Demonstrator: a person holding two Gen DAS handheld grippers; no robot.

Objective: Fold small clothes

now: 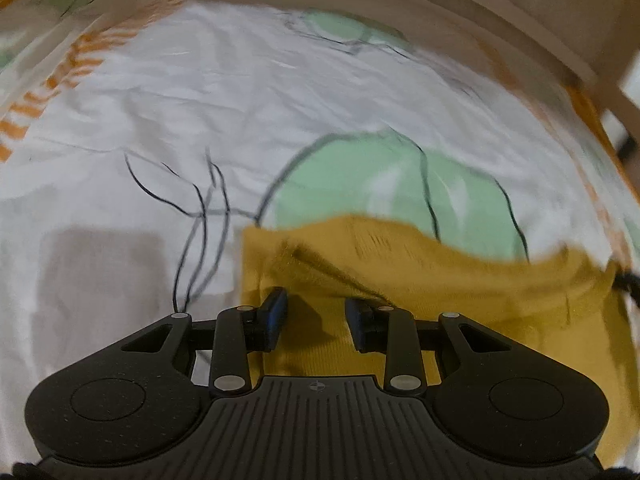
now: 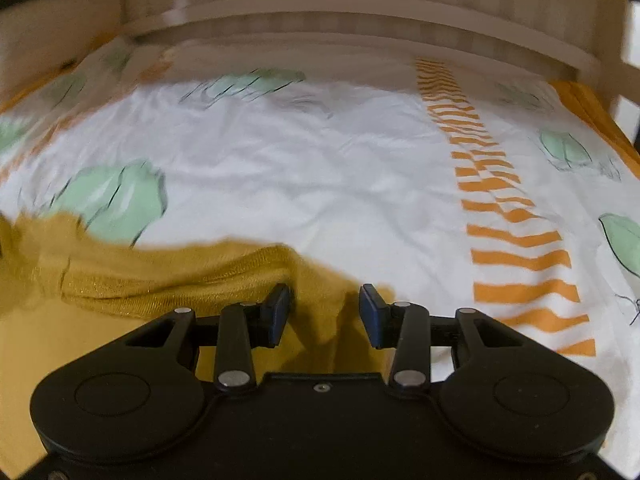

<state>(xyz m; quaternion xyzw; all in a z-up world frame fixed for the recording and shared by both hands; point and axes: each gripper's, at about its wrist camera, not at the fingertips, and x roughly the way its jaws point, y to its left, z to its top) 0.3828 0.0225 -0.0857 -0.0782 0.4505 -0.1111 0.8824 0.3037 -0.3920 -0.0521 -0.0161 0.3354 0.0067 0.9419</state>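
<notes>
A mustard-yellow knit garment (image 1: 440, 280) lies on the white printed bedsheet (image 1: 200, 100). In the left wrist view my left gripper (image 1: 316, 312) is open, its blue-padded fingers apart just above the garment's left corner. In the right wrist view the same garment (image 2: 160, 276) fills the lower left, with a ribbed hem running across. My right gripper (image 2: 324, 312) is open, straddling the garment's right edge, the cloth between its fingers but not pinched. Both views are motion-blurred.
The sheet (image 2: 320, 180) carries green leaf prints and an orange striped band (image 2: 516, 240). A pale wooden bed frame rail (image 2: 360, 28) curves along the far edge, also in the left wrist view (image 1: 500, 12).
</notes>
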